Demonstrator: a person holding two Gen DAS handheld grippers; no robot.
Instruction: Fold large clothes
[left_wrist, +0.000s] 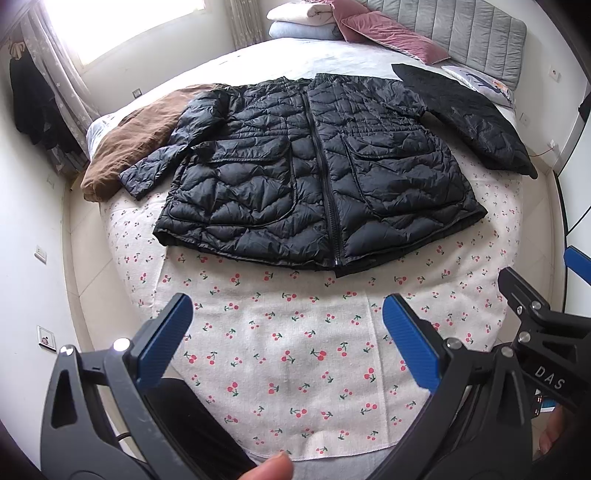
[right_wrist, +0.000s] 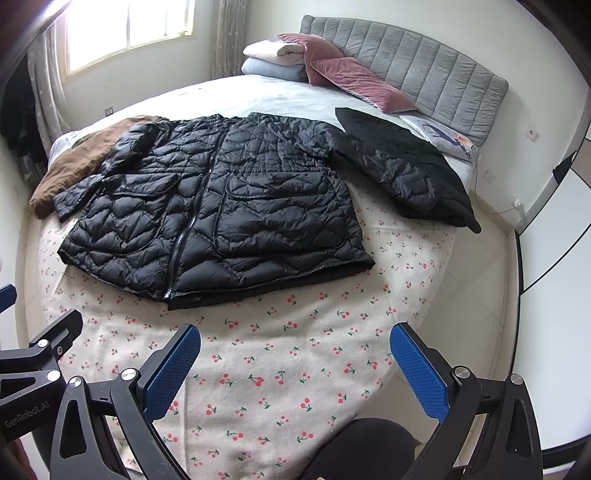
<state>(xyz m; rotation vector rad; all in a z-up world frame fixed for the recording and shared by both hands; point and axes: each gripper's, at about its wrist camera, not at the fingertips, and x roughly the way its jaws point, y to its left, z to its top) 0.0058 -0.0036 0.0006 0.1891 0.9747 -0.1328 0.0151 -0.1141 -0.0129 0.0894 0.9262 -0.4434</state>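
Note:
A black quilted puffer jacket (left_wrist: 310, 166) lies flat and zipped on the bed, front up, hem toward me, both sleeves spread out. It also shows in the right wrist view (right_wrist: 218, 210). My left gripper (left_wrist: 288, 325) is open and empty above the cherry-print blanket (left_wrist: 280, 354), short of the jacket's hem. My right gripper (right_wrist: 295, 354) is open and empty over the same blanket (right_wrist: 266, 387), to the right of the left one. The right gripper's body shows at the right edge of the left wrist view (left_wrist: 539, 325).
A brown garment (left_wrist: 136, 133) lies under the jacket's left sleeve at the bed's left edge. A dark folded garment (right_wrist: 402, 166) lies under the right sleeve. Pillows (right_wrist: 332, 70) and folded bedding (right_wrist: 269, 55) sit by the grey headboard (right_wrist: 417, 62). A window is at back left.

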